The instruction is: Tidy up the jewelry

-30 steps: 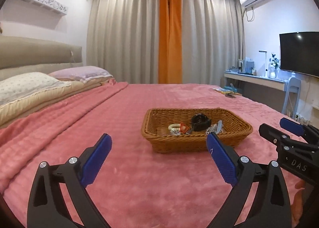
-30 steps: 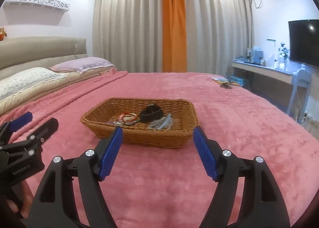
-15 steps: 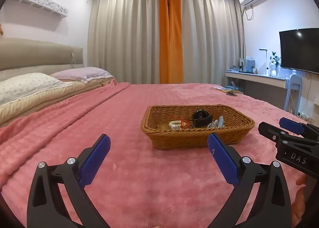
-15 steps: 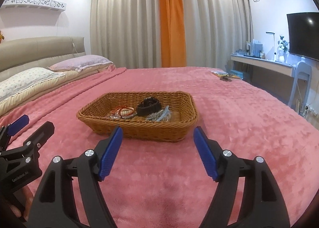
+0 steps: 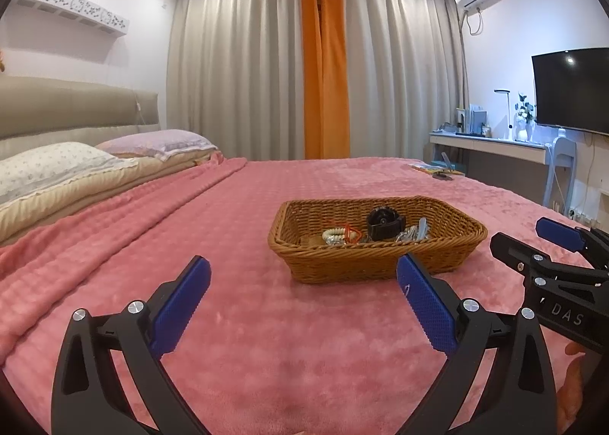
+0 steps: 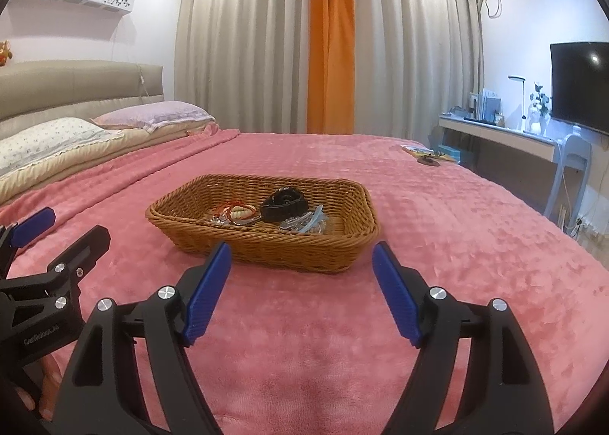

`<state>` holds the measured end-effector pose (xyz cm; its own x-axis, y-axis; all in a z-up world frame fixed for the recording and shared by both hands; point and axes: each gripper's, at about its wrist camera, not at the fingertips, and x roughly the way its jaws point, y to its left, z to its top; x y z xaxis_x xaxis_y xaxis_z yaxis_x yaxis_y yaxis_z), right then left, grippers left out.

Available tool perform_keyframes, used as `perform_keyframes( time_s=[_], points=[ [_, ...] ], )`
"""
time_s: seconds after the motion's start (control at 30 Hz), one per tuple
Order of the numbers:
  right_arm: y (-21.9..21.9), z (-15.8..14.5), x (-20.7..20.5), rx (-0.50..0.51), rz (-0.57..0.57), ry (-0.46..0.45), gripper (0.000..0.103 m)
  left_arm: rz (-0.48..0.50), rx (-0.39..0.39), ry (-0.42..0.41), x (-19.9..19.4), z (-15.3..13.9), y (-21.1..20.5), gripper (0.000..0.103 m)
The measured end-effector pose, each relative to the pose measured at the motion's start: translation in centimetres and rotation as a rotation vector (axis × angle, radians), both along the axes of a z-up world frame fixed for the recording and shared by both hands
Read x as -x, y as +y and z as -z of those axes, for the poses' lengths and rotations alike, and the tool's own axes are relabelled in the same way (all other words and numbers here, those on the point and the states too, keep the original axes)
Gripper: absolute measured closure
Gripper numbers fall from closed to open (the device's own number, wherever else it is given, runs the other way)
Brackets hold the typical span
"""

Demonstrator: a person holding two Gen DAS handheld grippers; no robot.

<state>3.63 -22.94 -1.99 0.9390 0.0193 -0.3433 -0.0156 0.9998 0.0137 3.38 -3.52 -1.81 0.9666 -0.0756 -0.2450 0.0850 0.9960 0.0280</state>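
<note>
Grippers: two, left gripper (image 5: 303,275) and right gripper (image 6: 302,259) both spread wide, empty. One wicker basket (image 6: 266,244); one black watch (image 6: 283,204), one beaded bracelet (image 5: 335,234).

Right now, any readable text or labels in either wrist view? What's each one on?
"DAS" (cut off by the frame edge): on the right gripper body, seen in the left wrist view.
"GenRobot.AI": on the left gripper body, seen in the right wrist view; small, so the reading is approximate.
A small white mark on the left gripper's inner right pad: too small to read.
Items on the desk: too blurred to read.
</note>
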Motion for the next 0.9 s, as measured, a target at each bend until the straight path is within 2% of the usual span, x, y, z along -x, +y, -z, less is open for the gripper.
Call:
perform_keyframes(
  time_s=[0.9],
  points=[
    [-0.27,0.00,0.04,-0.004,0.003,-0.011,0.030,-0.008,-0.010,-0.004,-0.02,0.06,-0.11,0.008]
  ],
)
